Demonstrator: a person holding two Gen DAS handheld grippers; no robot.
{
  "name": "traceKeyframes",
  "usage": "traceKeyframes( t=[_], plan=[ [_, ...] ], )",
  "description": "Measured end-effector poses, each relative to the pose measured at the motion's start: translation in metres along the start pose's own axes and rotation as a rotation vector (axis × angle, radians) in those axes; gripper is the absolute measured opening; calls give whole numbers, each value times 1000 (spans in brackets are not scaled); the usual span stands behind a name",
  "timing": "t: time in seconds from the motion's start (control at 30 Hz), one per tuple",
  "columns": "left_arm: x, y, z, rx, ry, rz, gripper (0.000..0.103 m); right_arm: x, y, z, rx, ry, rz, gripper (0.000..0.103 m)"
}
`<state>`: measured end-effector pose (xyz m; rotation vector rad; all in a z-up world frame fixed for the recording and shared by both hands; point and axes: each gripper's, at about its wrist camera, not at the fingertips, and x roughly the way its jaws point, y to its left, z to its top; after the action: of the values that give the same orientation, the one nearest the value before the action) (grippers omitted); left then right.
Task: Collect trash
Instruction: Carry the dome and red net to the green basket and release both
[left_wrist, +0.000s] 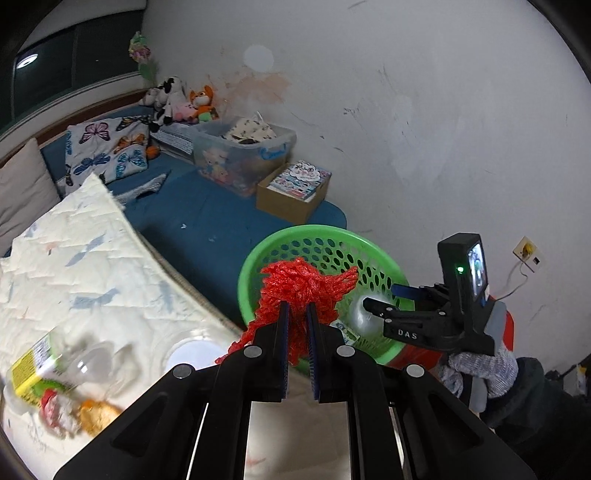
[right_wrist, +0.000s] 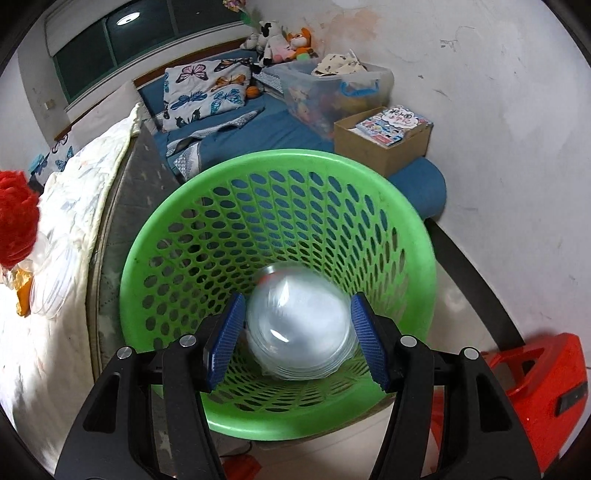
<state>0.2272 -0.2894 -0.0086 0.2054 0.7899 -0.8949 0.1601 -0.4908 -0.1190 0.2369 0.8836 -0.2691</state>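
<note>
My left gripper (left_wrist: 297, 325) is shut on a red foam fruit net (left_wrist: 303, 288) and holds it near the rim of the green perforated basket (left_wrist: 258, 258). The net also shows at the left edge of the right wrist view (right_wrist: 14, 218). My right gripper (right_wrist: 297, 336) is open over the basket (right_wrist: 417, 236). A clear plastic dome lid (right_wrist: 299, 328) is blurred between and below its fingers, inside the basket, and touches neither pad. More trash lies on the quilt: a clear bottle with a yellow label (left_wrist: 44, 365) and orange and red scraps (left_wrist: 92, 413).
A cream quilt (left_wrist: 74, 277) covers the mattress at left. Behind, a blue bed holds a butterfly pillow (left_wrist: 107, 147), a clear storage bin (left_wrist: 240, 155), a cardboard box (left_wrist: 291, 195) and plush toys (left_wrist: 177, 99). A red stool (right_wrist: 535, 384) stands right of the basket.
</note>
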Motion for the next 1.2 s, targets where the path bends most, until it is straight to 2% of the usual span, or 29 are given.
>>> traceKeyframes(
  t=[0.23,0.53,0.73,0.77,0.9,1.0,1.03,1.2],
  plan=[
    [32,-16,14,27,37,-17,9,-9,-7,-2,9,-14,-3,64],
    [73,-25,22,37,105,-2,9,-33,-12,-3,25,-61,12,65],
    [92,-22,25,15,142,12,14,-42,-13,-5,10,-73,-4,66],
    [93,-23,25,16,141,19,16,-42,-14,-6,11,-74,-2,66],
    [94,-24,26,13,136,23,39,-44,-15,-7,21,-77,-2,67],
    [90,-25,24,15,127,26,43,-44,-13,-7,22,-75,1,67],
    [88,-25,22,12,125,26,47,-45,-12,-8,20,-75,1,67],
    [67,-14,20,-16,90,63,48,-50,-6,-11,12,-80,7,67]
  ],
)
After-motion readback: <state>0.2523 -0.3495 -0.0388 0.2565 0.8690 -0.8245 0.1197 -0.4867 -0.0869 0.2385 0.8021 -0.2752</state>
